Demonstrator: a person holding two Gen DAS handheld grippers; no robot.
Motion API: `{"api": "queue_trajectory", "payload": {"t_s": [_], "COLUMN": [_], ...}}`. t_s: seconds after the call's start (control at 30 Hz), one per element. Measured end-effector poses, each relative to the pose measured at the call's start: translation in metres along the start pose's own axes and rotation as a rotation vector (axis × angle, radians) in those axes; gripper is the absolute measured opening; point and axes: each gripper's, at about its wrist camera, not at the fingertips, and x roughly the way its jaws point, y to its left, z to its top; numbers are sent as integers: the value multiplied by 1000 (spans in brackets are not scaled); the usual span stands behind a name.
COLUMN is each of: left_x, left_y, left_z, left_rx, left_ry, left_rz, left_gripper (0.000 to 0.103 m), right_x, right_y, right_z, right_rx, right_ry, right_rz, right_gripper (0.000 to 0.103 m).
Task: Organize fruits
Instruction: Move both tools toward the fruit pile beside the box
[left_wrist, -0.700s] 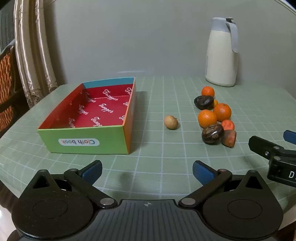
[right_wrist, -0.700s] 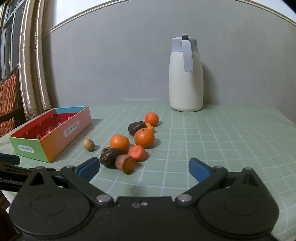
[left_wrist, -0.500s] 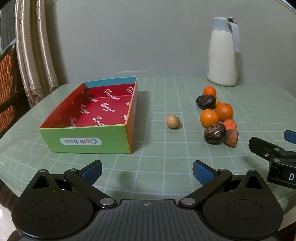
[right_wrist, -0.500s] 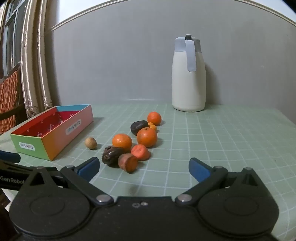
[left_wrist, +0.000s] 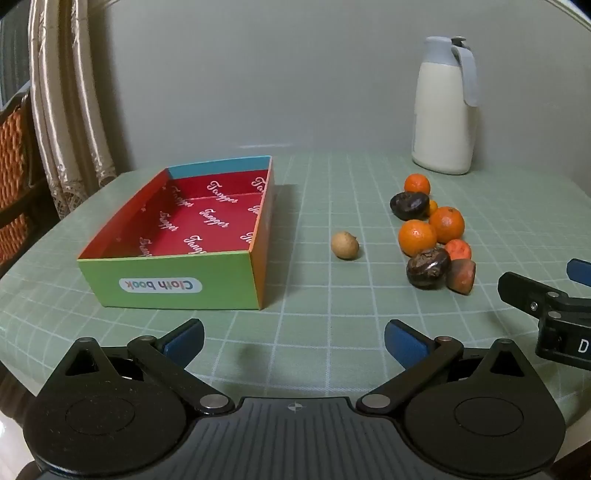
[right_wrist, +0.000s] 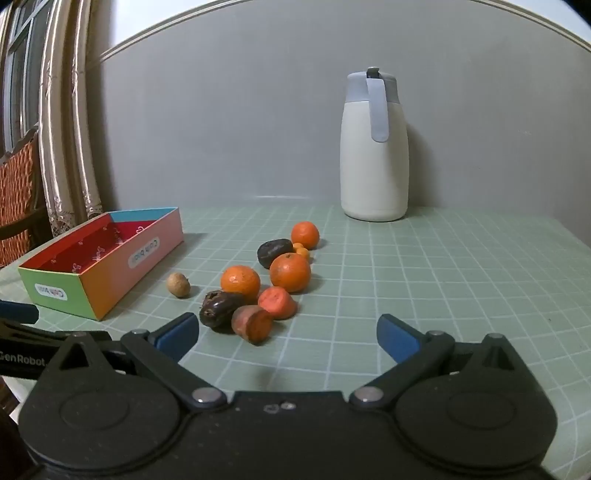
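Grey wall and a green checked cloth over my tabletop (left_wrist: 325, 332) make up the background, with pale curtains (left_wrist: 62, 110) and a woven chair back (right_wrist: 18, 192) off the left edge.

From my left tool's camera I look down into the open box (left_wrist: 192, 266): its red printed floor is bare, nothing lies in it, and the green front wall carries an upside-down "Cloth book" label. My right tool's camera sits lower and sees the box (right_wrist: 99, 273) mostly from its orange and pink long side, so little of the floor shows there. That lower view does show the full height of the white jug (right_wrist: 375, 147) with its blue-grey lid, standing at the far edge of the tabletop.

Left to right on the cloth: the box toward the left edge, then a small tan round fruit (left_wrist: 344, 245) alone beside it, then the fruit cluster (left_wrist: 430, 229) nearer the middle. The cluster holds three oranges, two dark wrinkled fruits, a tiny orange one tucked behind, a peeled-looking orange piece and a reddish-brown piece nearest me. All fruit is still outside the box.

My left tool (left_wrist: 293, 341) hangs over the near edge with its blue pads spread wide and nothing between them. My right tool (right_wrist: 288, 338) is likewise fully spread and empty, just short of the cluster; its tip also shows at the right edge of the left view.

Since a moment ago the box and fruit sit slightly lower in the left view, and the fruit slightly further right in the right view.
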Motion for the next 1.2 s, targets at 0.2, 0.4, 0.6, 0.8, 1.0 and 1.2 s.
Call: {"api": "queue_trajectory", "payload": {"t_s": [0.2,0.4,0.6,0.8,1.0,1.2], "left_x": [-2,-2,-3,-5,-5,-5], "left_y": [-2,-3,-7,-12,-15,-19], "left_z": [0,0,-1,-2,-1,0], "left_rx": [13,10,27,49,64,89], "left_ry": [-9,-6,-14,-23,-25,-34], "left_rz": [1,-10,-10,-18,-26,-23], "left_gripper": [103,103,103,103,103,103], "right_x": [0,-2,-3,-6,-6,-5], "right_y": [-3,-10,-19,-23,-23,-25], "right_z": [0,-2,-2,-1,0,1], "right_rx": [4,18,48,77,79,86], "right_ry": [-1,5,15,10,9,15], "right_rz": [-8,-26,-47,-57,-61,-74], "right_gripper": [103,103,103,103,103,103]}}
